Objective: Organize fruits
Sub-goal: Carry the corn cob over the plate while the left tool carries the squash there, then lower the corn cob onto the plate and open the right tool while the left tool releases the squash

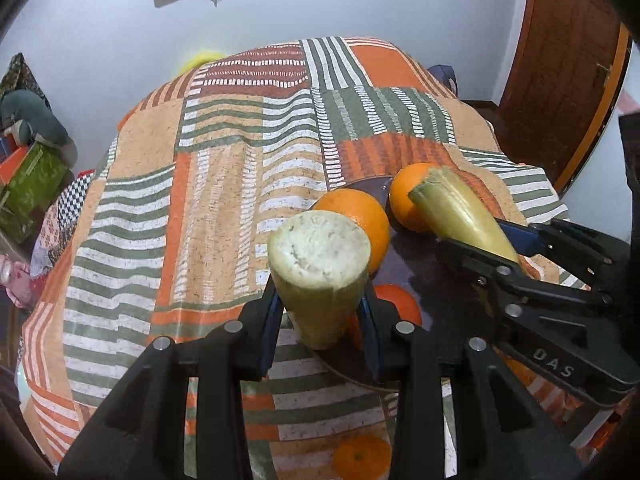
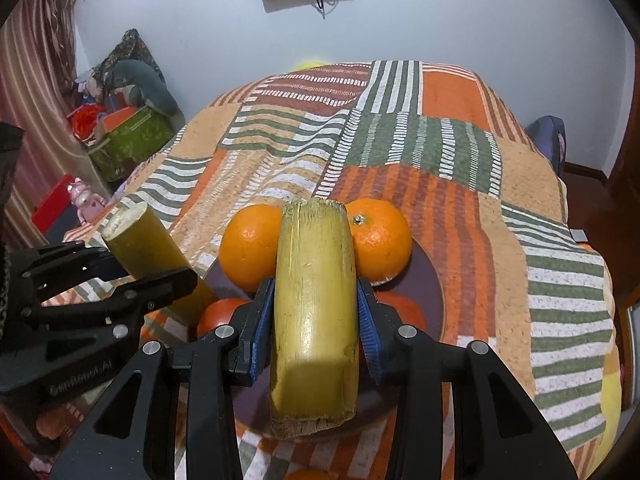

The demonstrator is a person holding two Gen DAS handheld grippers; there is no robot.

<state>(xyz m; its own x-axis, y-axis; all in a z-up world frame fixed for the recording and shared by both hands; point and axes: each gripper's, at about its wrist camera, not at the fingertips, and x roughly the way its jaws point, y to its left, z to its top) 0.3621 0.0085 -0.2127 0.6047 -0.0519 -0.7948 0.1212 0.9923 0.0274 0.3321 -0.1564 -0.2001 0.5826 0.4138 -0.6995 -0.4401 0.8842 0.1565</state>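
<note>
Now, you are working over a bed [image 2: 460, 208] spread with a striped patchwork cover, and on it sits a dark round plate [image 2: 434, 300], directly ahead of and below both tongs. On the plate lie two oranges [image 2: 248, 246] side by side at its far edge, with redder fruits [image 2: 218, 314] nearer you, partly hidden.

Your right tongs [image 2: 316, 332] are closed on a sugarcane piece [image 2: 314, 312]; its long axis runs straight forward along the fingers, its far cut end reaching toward the gap between the oranges and its near end hanging over the plate's front rim. Your left tongs [image 1: 320, 320] are closed on a second cane piece [image 1: 320, 268], held more upright, pale cut face tipped toward the camera, over the plate's left side just in front of the left orange [image 1: 360, 220].

Judging from this, the right piece sits more squarely over the plate and is the nearer to being set down; lowering it lengthwise would probably land it in the middle, against the oranges. One small orange [image 1: 362, 456] lies on the cover off the plate, near you.
</note>
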